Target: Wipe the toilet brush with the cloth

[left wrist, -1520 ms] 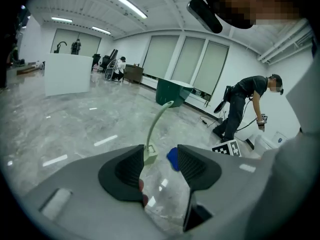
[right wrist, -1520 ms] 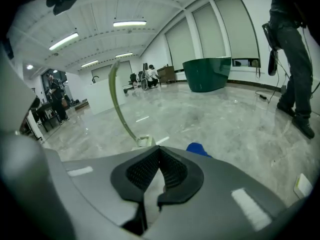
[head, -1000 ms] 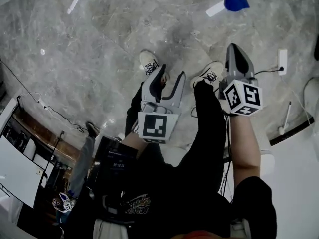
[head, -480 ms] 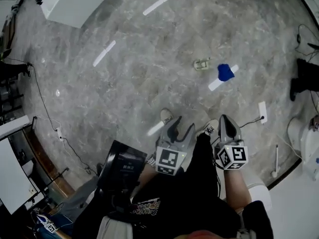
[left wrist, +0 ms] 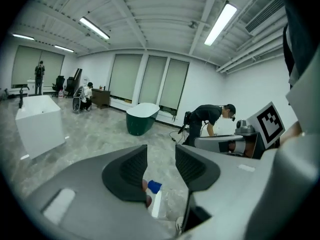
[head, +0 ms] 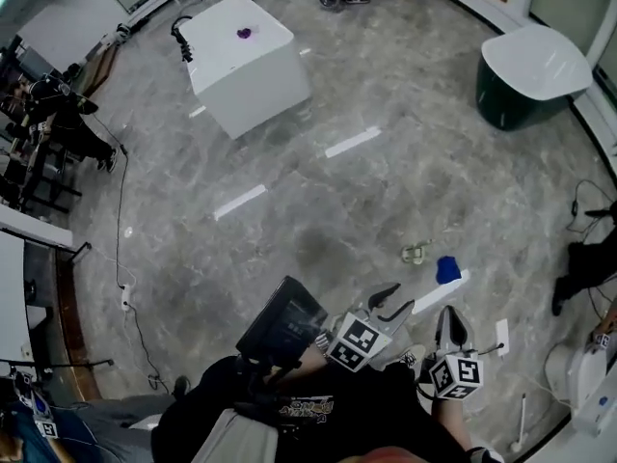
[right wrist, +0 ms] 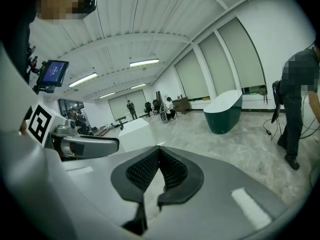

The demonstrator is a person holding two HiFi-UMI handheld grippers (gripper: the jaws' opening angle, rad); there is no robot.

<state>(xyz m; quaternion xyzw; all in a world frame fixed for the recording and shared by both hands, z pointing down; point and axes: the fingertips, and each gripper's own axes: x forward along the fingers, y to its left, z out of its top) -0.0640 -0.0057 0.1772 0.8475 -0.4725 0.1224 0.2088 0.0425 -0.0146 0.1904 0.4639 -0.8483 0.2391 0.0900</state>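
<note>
We have picked nothing up yet: our left gripper point(head: 384, 301) has half-open jaws that have just been closing on nothing, our right gripper point(head: 450, 322) is closed and empty, and the blue cloth point(head: 447, 270) lies against what looks like the white toilet brush point(head: 439, 293) on the floor point(head: 386, 181) just beyond, so we judge a downward reach comes next.

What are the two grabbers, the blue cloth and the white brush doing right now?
left gripper: open, nothing between its jaws, which have just been closing.
right gripper: shut, empty.
blue cloth: crumpled on the floor, by the brush.
toilet brush: lying flat on the floor, untouched.
</note>
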